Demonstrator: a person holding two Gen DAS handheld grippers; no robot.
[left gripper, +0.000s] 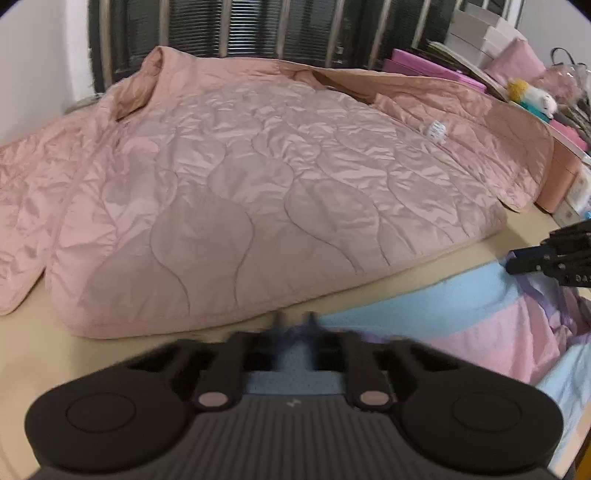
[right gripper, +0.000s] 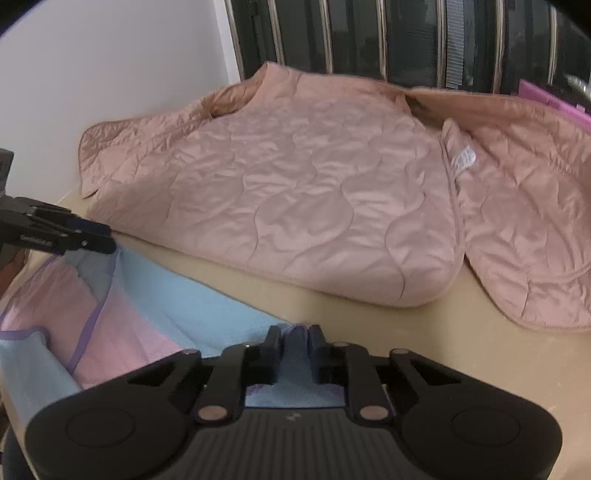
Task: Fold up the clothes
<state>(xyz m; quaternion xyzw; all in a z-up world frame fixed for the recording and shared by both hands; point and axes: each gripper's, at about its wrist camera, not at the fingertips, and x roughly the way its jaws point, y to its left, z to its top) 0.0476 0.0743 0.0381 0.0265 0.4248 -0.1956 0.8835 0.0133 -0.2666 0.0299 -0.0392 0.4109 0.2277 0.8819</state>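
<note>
A pastel garment (left gripper: 461, 314) in light blue and pink with purple trim lies bunched at the near edge of the beige table (left gripper: 33, 332). My left gripper (left gripper: 293, 321) is shut on one edge of it, with purple-blue cloth pinched between the fingertips. My right gripper (right gripper: 295, 334) is shut on another part of the pastel garment (right gripper: 177, 295), a blue fold showing between its fingers. Each gripper shows in the other's view: the right gripper (left gripper: 513, 260) at the right edge, the left gripper (right gripper: 109, 242) at the left. A pink quilted jacket (left gripper: 258, 184) (right gripper: 314, 203) lies spread out beyond.
A barred dark window (left gripper: 258, 29) runs behind the table (right gripper: 461, 332). Boxes (left gripper: 480, 33), pink folders (left gripper: 424, 68) and a plush toy (left gripper: 532, 98) crowd the right side. A white wall (right gripper: 110, 74) stands at the left.
</note>
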